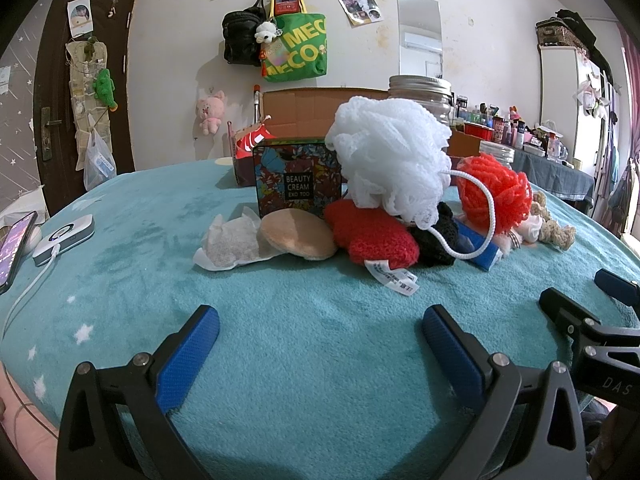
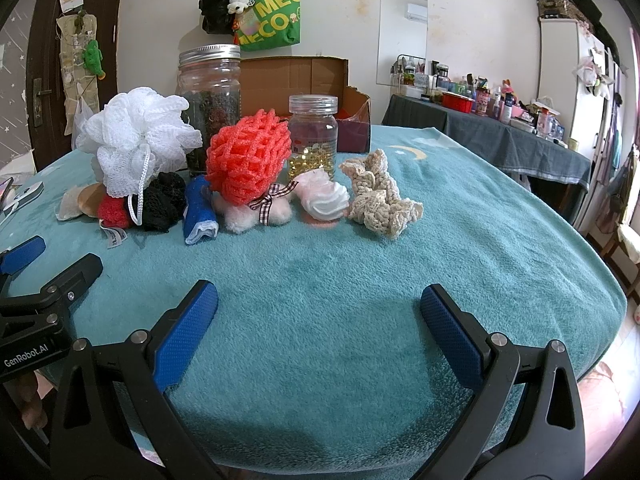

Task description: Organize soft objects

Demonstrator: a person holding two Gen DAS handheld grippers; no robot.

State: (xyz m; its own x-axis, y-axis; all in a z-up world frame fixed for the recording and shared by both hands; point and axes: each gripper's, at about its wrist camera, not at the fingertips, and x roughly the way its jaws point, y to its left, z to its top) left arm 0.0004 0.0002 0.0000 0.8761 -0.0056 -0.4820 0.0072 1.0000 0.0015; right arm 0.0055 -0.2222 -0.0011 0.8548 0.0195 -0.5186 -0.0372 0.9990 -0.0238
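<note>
- The left gripper [image 1: 320, 336] hovers low over the teal fleece blanket [image 1: 280, 360] with its blue-padded fingers [image 1: 188, 356] spread wide apart and nothing between them.
- The right gripper [image 2: 319, 316] sits just to its right, its fingers equally wide open and empty — its tip shows at the right edge of the left wrist view.
- The soft things lie in a loose row across the far middle of the blanket, well beyond both grippers.
- At the left end a white paper sachet [image 1: 230, 242] touches a round beige powder puff [image 1: 296, 234].
- Next comes a red knitted pouch with a white label [image 1: 376, 240], then a black knitted piece [image 1: 436, 240]; a big white mesh bath pouf [image 1: 388, 152] rests on top of them, its white cord [image 1: 476, 216] looping down.
- A blue folded cloth [image 2: 199, 212] lies just right of the black piece.
- An orange foam fruit net [image 2: 248, 156] sits over a pink fluffy tuft with a checked bow [image 2: 260, 210].
- Right of that lies a white and pink ruffled scrunchie [image 2: 326, 198], and at the far right end a beige crocheted piece [image 2: 380, 196].
- Behind the row stand a patterned "BEAUTY CREAM" box [image 1: 298, 176], a large glass jar with a metal lid [image 2: 210, 100], a small clear jar of yellow capsules [image 2: 313, 136] and an open cardboard box [image 2: 296, 80].
</note>
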